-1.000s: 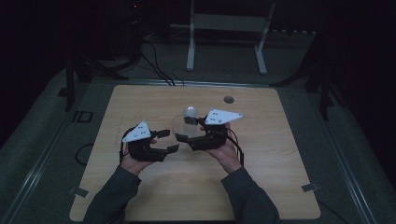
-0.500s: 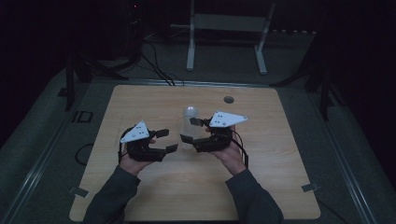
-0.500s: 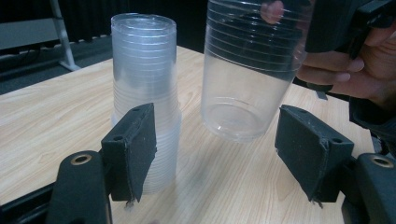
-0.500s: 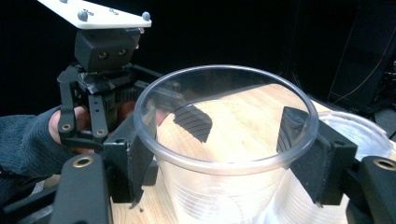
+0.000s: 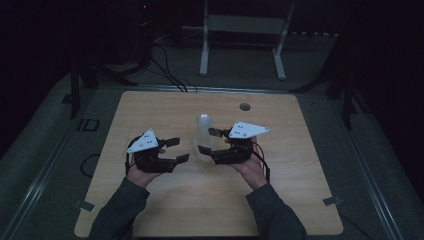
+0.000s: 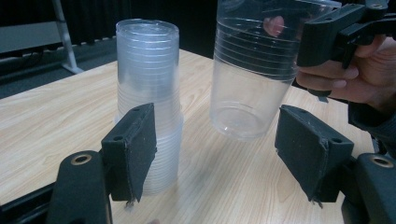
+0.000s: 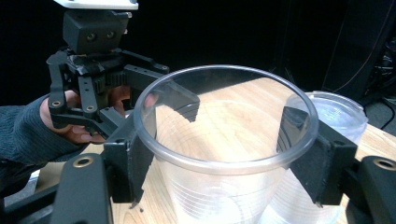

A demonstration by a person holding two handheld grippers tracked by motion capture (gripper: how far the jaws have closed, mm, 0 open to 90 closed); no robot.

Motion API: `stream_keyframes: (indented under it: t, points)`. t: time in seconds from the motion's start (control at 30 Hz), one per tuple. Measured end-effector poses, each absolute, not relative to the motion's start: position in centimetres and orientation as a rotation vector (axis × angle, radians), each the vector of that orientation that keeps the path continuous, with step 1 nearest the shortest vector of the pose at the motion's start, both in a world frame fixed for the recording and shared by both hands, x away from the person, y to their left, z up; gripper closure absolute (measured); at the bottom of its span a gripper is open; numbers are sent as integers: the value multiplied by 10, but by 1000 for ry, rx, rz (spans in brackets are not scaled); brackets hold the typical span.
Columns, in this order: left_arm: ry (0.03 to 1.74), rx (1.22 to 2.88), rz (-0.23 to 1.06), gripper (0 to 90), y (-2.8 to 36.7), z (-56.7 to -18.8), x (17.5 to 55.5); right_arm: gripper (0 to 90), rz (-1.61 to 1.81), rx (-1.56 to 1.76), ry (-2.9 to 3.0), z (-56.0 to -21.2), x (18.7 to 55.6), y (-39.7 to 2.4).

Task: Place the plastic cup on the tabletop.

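I can read no brand, label or writing on anything here. My right gripper (image 5: 209, 142) is clamped on a single clear cup (image 6: 252, 79), its jaws pressing the wall just under the rim; the cup is upright, mouth up, long axis vertical, bottom lifted off the table (image 5: 150, 107). Just beside it the stack of clear cups (image 6: 148, 100) stands upright on the wood, mouth down, near the table's middle and somewhat toward the far edge. My left gripper (image 5: 178, 150) is spread wide with nothing in it, jaws pointing toward the stack.
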State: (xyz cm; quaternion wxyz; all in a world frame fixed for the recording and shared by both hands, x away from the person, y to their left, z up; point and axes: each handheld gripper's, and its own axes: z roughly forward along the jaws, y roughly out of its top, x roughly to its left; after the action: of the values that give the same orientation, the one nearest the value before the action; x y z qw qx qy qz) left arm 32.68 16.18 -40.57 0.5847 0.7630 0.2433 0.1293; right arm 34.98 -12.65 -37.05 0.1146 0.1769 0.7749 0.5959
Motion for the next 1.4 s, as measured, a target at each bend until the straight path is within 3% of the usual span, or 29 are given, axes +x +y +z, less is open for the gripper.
stream_keyframes:
  t: [1.4]
  points:
    - [566, 1775, 302, 304, 163, -405, 326, 287, 1714, 618, 2256, -394, 351, -155]
